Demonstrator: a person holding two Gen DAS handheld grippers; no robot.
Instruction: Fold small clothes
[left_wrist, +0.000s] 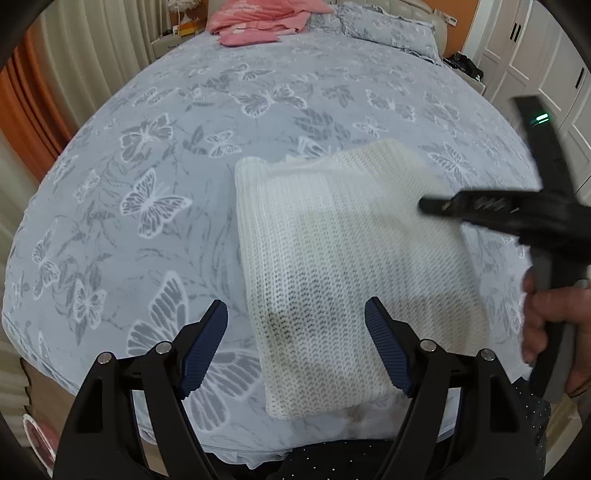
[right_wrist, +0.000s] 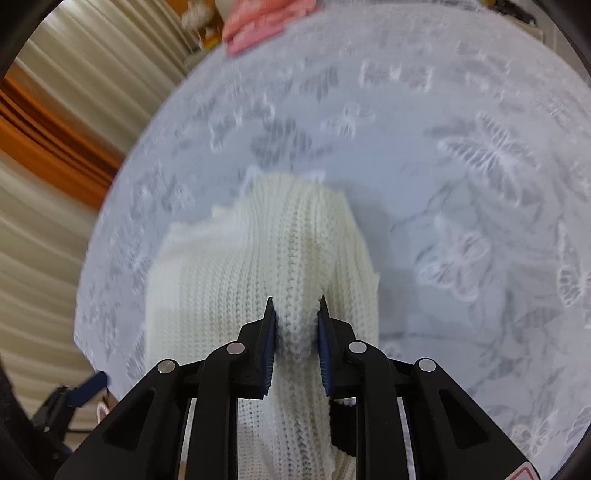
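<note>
A white knitted garment (left_wrist: 343, 266) lies folded on the butterfly-print bedspread (left_wrist: 155, 155), near the bed's front edge. My left gripper (left_wrist: 295, 317) hovers over its near left part with the jaws wide and nothing between the blue pads (left_wrist: 201, 354). In the left wrist view my right gripper (left_wrist: 424, 205) reaches in from the right over the garment's far right side, held by a hand (left_wrist: 554, 317). The right wrist view shows the right gripper (right_wrist: 296, 306) shut on a raised ridge of the white knit (right_wrist: 258, 258), its pads (right_wrist: 269, 343) pressing the fold from both sides.
Pink clothes (left_wrist: 258, 20) are piled at the far end of the bed beside a matching pillow (left_wrist: 391, 27). Cream and orange curtains (left_wrist: 55, 92) hang on the left. White wardrobe doors (left_wrist: 546, 55) stand on the right. Dark dotted fabric (left_wrist: 351, 461) shows at the bottom edge.
</note>
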